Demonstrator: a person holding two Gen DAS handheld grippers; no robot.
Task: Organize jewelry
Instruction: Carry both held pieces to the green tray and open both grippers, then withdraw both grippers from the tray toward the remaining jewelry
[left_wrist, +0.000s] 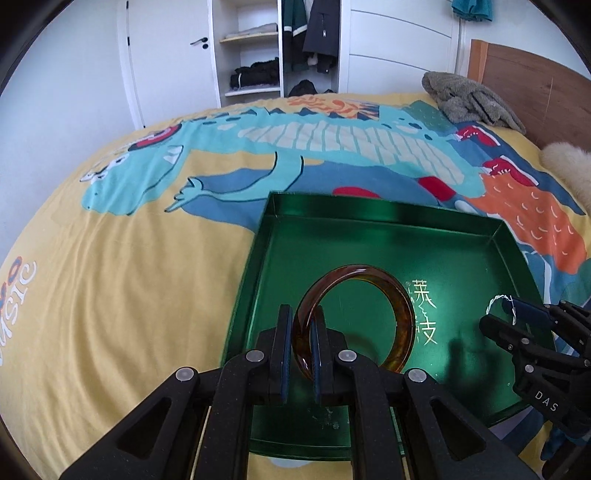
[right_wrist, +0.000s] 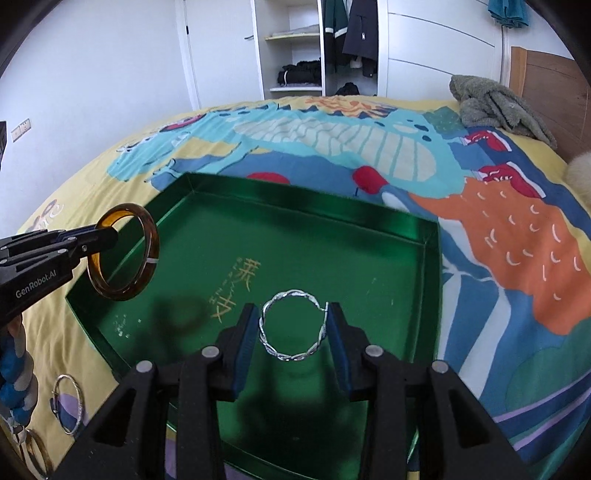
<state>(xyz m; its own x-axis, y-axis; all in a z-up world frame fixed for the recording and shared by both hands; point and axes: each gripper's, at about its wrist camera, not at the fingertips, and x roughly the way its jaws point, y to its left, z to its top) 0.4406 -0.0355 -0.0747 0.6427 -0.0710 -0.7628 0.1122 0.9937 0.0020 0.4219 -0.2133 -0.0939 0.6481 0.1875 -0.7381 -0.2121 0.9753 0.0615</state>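
A shallow green tray (left_wrist: 436, 236) (right_wrist: 388, 225) lies on the bed. My left gripper (left_wrist: 300, 354) is shut on the rim of an amber bangle (left_wrist: 402, 317), held upright above the tray's left part; the right wrist view shows that bangle (right_wrist: 149, 254) and gripper (right_wrist: 99, 236) at the left. My right gripper (right_wrist: 293, 332) is shut on a twisted silver bangle (right_wrist: 273, 350), its pads pressing on both sides, above the tray's middle. In the left wrist view that gripper (left_wrist: 506, 317) shows at the right with the silver bangle (left_wrist: 493, 302) at its tip.
The bed has a yellow cover with a dragon print (left_wrist: 258, 147). More bangles, silver (right_wrist: 68, 404) and amber (right_wrist: 37, 450), and a blue beaded piece (right_wrist: 14, 387) lie on the cover left of the tray. A grey towel (left_wrist: 469, 96) and wooden headboard (left_wrist: 535, 81) are far right.
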